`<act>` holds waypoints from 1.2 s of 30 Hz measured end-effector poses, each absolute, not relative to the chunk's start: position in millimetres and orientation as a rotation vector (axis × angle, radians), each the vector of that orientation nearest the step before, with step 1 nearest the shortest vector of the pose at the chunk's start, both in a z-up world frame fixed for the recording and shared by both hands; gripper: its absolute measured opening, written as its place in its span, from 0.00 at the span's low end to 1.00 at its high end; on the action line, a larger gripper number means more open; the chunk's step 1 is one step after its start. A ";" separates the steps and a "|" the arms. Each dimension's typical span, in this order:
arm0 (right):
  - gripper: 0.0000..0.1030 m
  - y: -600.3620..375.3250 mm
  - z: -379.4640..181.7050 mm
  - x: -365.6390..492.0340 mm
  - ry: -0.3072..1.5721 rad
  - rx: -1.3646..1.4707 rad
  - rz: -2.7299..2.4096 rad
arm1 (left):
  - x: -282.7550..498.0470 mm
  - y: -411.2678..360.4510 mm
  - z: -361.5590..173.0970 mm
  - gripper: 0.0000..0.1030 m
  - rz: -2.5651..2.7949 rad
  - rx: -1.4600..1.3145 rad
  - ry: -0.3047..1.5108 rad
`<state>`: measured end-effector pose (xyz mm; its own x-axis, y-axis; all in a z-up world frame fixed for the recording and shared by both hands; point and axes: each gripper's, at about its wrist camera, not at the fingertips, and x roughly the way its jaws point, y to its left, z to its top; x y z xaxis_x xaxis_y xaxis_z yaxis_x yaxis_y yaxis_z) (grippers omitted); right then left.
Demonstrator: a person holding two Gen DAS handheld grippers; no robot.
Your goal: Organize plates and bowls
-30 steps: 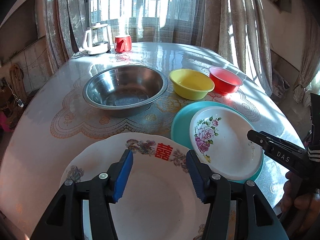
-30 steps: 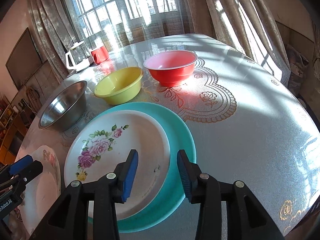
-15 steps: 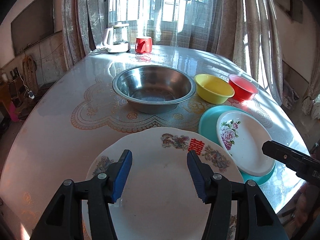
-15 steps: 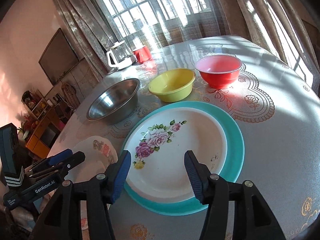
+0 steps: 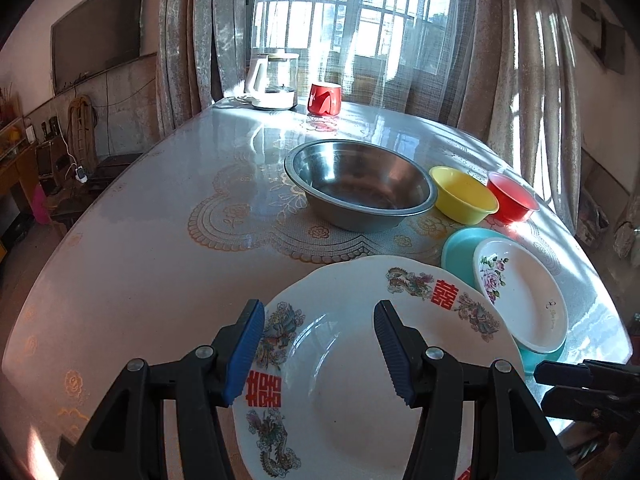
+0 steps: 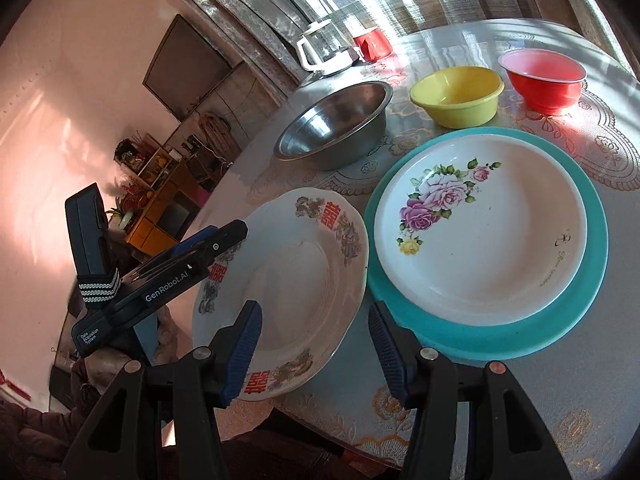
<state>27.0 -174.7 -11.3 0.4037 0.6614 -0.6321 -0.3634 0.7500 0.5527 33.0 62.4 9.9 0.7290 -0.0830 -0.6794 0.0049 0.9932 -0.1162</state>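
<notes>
A white plate with red characters (image 5: 360, 380) lies at the table's near edge. My left gripper (image 5: 320, 354) hovers open over its left half, nothing between the pads. My right gripper (image 6: 316, 354) is open above the same plate's (image 6: 296, 276) near right rim, not touching it. Each gripper shows in the other's view: right gripper (image 5: 540, 386), left gripper (image 6: 228, 234). To the right, a floral plate (image 6: 488, 232) rests on a teal plate (image 6: 592, 280). Behind stand a steel bowl (image 6: 336, 124), a yellow bowl (image 6: 456, 96) and a red bowl (image 6: 544, 80).
A glass kettle (image 5: 276, 84) and a red mug (image 5: 324, 98) stand at the far edge of the round table (image 5: 160, 240) by the curtained window. A person's dark sleeve and lap sit below the near table edge. A cabinet stands off to the left.
My right gripper opened wider and swung left, from over the floral plate to the rim of the plate with red characters. The left gripper shifted left over that plate, still open.
</notes>
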 end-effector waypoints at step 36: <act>0.21 -164.0 -58.8 34.3 0.929 0.428 0.682 | 20.9 84.5 -27.5 0.53 -0.023 -0.028 0.808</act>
<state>34.3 -164.1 -58.8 0.4151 0.6979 -0.5837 -0.3478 0.7146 0.6070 20.9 84.5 -27.5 0.6907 -0.0317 -0.7225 0.0103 0.9994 -0.0341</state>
